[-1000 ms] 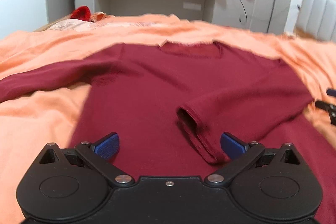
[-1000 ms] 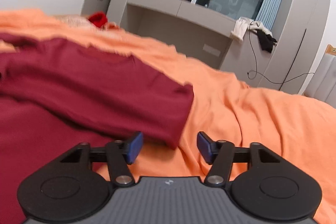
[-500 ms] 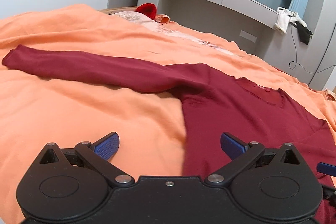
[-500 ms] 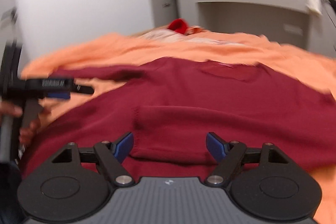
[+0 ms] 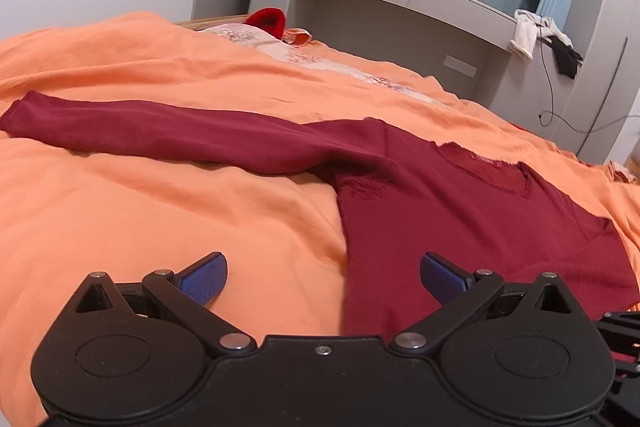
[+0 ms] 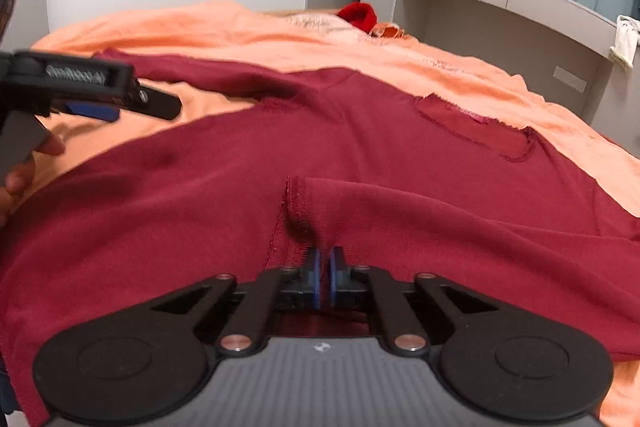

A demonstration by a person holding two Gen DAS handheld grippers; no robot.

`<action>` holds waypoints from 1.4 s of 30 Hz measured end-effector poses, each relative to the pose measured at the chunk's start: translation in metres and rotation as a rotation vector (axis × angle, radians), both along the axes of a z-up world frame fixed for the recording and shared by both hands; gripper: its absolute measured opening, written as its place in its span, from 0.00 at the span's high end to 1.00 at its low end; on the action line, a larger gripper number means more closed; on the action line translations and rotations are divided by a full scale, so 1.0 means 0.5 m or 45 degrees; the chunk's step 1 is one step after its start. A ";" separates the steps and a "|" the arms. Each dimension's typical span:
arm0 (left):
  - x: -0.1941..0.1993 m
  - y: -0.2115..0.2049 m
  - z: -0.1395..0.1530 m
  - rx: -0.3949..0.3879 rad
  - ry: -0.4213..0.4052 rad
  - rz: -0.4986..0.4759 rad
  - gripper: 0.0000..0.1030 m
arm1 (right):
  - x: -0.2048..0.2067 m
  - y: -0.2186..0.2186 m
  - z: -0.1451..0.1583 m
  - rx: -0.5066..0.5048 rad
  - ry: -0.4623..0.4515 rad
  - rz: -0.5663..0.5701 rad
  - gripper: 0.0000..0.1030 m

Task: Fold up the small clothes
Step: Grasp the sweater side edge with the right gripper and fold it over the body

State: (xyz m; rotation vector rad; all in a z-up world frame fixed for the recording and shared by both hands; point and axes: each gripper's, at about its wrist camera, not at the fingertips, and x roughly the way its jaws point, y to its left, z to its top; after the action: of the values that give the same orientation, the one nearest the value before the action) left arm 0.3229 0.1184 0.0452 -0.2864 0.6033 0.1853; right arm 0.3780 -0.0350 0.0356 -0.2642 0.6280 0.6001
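Pointing forward and downward over the bed, the right gripper (image 6: 323, 273) has its blue pads pressed together on the cuff of the folded-in sleeve (image 6: 460, 223) of the dark red long-sleeved knit sweater (image 6: 200, 187). That sleeve runs from the pinched cuff away to the gripper's right, lying across the sweater's body, and the sweater's neckline (image 6: 476, 131) sits ahead and slightly right of the pads. The sweater itself lies flat on the orange bed sheet (image 6: 224, 31).

The left gripper (image 5: 322, 277) also tilts downward, its jaws spread wide with nothing between them. Directly below its gap runs the sweater's side edge, sheet under the left pad (image 5: 204, 277) and red fabric under the right one. Ahead and to its left, the other sleeve (image 5: 152, 133) stretches straight out across the sheet. From the right wrist view, this left gripper (image 6: 94, 109) hovers above the sheet off to the left, with the fingertips of the person's left hand (image 6: 24, 171) visible on its handle.
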 end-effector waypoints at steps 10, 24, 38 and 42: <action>0.009 -0.032 -0.002 -0.005 -0.003 -0.053 0.00 | -0.066 -0.035 0.020 -0.008 -0.024 0.039 0.99; 0.036 -0.150 -0.003 -0.009 -0.025 -0.302 0.00 | -0.055 -0.113 0.034 0.119 -0.078 -0.133 0.52; 0.060 -0.179 -0.043 0.171 0.140 -0.336 0.01 | -0.013 -0.143 -0.010 0.076 -0.106 -0.272 0.31; 0.046 -0.121 -0.007 0.073 0.045 -0.255 0.01 | -0.050 -0.168 0.015 0.169 -0.174 -0.206 0.02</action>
State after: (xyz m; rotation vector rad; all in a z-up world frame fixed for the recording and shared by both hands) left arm 0.3459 0.0578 0.0419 -0.1660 0.6569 0.0145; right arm 0.3532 -0.1190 0.0430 -0.1273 0.4706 0.4618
